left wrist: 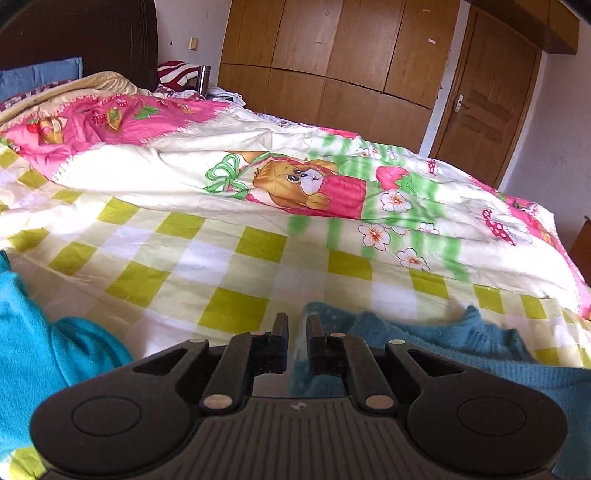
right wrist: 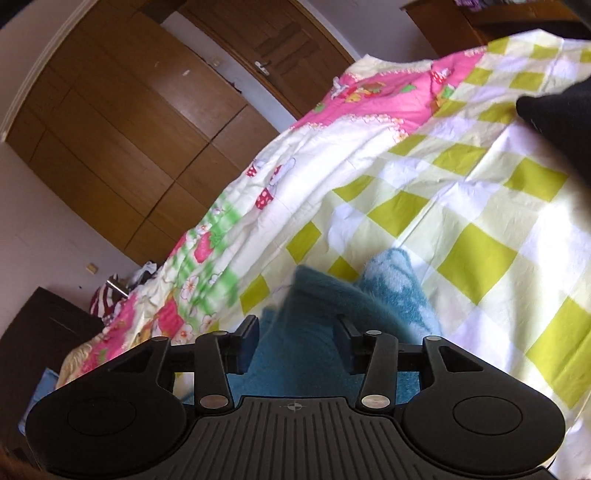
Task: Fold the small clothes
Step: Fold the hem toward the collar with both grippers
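A fuzzy teal garment (left wrist: 461, 350) lies crumpled on the green-checked bedsheet (left wrist: 221, 258) at the near edge. My left gripper (left wrist: 297, 325) has its fingers almost together, pinching an edge of that teal cloth, which shows in the narrow gap. In the right wrist view the same teal garment (right wrist: 303, 306) spreads beneath and between the fingers of my right gripper (right wrist: 299, 332), which stands wide open just above it. A paler blue patterned part (right wrist: 399, 288) of the garment pokes out beyond the right finger. A brighter cyan cloth (left wrist: 44, 339) is heaped at the left.
A rumpled cartoon-print quilt (left wrist: 295, 166) fills the far half of the bed. Behind it stand a wooden wardrobe (left wrist: 332, 55), a door (left wrist: 487, 92) and a dark headboard (left wrist: 92, 33). A black shape (right wrist: 554, 122) intrudes at the right over the checked sheet (right wrist: 461, 206).
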Demonstrator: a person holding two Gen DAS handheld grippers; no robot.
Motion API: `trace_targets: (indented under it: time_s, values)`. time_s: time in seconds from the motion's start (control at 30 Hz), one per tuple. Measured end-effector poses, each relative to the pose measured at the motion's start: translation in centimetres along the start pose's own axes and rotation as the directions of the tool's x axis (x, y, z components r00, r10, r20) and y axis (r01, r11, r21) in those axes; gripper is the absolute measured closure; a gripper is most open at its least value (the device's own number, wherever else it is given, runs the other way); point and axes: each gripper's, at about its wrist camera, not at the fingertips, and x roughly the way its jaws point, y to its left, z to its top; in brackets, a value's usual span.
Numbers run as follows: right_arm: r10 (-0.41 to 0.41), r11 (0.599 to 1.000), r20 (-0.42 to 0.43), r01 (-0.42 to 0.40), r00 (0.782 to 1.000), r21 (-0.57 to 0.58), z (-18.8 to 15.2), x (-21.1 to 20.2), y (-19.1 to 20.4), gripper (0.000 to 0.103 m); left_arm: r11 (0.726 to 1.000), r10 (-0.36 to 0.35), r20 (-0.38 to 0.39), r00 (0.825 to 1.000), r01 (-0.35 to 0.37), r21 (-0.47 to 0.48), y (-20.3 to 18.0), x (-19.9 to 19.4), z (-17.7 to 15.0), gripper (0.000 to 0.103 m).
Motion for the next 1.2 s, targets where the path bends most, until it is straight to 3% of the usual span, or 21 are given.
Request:
trace_targets:
  time_s: [0.03,0.1,0.13,0.2,0.27,0.37,0.47,0.57,0.63,0.73,0.77,0.83,0.9,0.97,1.1,1.2]
  values:
    - [-0.003,0.997,0.019,0.004,1.0,-0.077,0.1,-0.7,0.2,0.056,1.0,-0.014,-0.009,1.0,0.014,0.001,0.5,-0.5,-0.5,0.074]
    - [-0.033,0.972,0.056,0.045,0.998,-0.229,-0.1,-1.8,0.7,0.051,0.998,-0.05,-0.032,0.998,0.051,0.032,1.1,-1.5,-1.4,0.059]
    - [-0.053,0.949,0.067,0.071,0.996,-0.308,-0.3,-1.9,1.0,0.045,0.996,-0.067,-0.045,0.997,0.07,0.056,1.2,-1.8,-1.7,0.054]
    - [-0.084,0.898,0.049,0.097,0.995,-0.428,-0.7,-1.1,1.5,0.043,0.99,-0.074,-0.052,0.996,0.079,0.114,0.7,-2.4,-2.4,0.043]
    - [-0.087,0.875,0.002,0.078,0.996,-0.477,-0.8,0.2,1.7,0.044,0.982,-0.1,-0.061,0.993,0.109,0.155,0.0,-2.4,-2.8,0.041]
    - [-0.105,0.863,-0.039,0.072,0.994,-0.499,-0.8,2.0,1.9,0.044,0.977,-0.17,-0.063,0.984,0.176,0.123,-0.9,-2.7,-2.8,0.037]
    - [-0.118,0.852,-0.053,0.073,0.992,-0.519,-0.8,3.0,1.9,0.044,0.972,-0.148,-0.067,0.987,0.158,0.172,-1.8,-2.5,-3.1,0.032]
    - [-0.137,0.83,-0.059,0.083,0.989,-0.551,-0.8,3.0,1.9,0.053,0.969,-0.114,-0.097,0.989,0.132,0.207,-1.4,-2.0,-3.8,0.031]
    - [-0.156,0.82,-0.058,0.097,0.986,-0.564,-0.9,2.8,1.9,0.072,0.973,-0.103,-0.112,0.988,0.123,0.195,-0.7,-1.6,-4.0,0.029]
    - [-0.183,0.826,-0.064,0.118,0.981,-0.55,-0.6,3.0,1.6,0.087,0.969,-0.103,-0.132,0.986,0.13,0.212,-1.1,-1.1,-3.9,0.035]
    - [-0.19,0.827,-0.06,0.127,0.98,-0.547,-0.4,3.0,1.5,0.091,0.961,-0.109,-0.138,0.984,0.14,0.238,-1.7,-1.1,-3.8,0.05]
    - [-0.178,0.844,-0.064,0.119,0.982,-0.523,0.0,2.8,1.4,0.096,0.953,-0.076,-0.139,0.987,0.113,0.281,-2.6,-1.1,-3.6,0.058]
    - [-0.15,0.866,-0.065,0.1,0.987,-0.49,0.7,2.2,1.5,0.097,0.956,-0.076,-0.132,0.988,0.109,0.273,-2.5,-1.3,-3.1,0.074]
    - [-0.119,0.885,-0.047,0.084,0.992,-0.459,1.4,1.4,1.8,0.097,0.97,-0.111,-0.108,0.988,0.131,0.204,-1.8,-1.9,-2.2,0.076]
    - [-0.06,0.926,0.033,0.069,0.998,-0.371,2.4,0.5,2.2,0.098,0.986,-0.143,0.014,0.99,0.141,0.095,-0.8,-3.2,-1.9,0.077]
    - [-0.205,0.898,0.032,0.202,0.978,-0.39,1.7,4.0,1.2,0.098,0.995,-0.052,-0.001,0.999,0.052,0.086,-0.7,-0.8,-3.0,0.075]
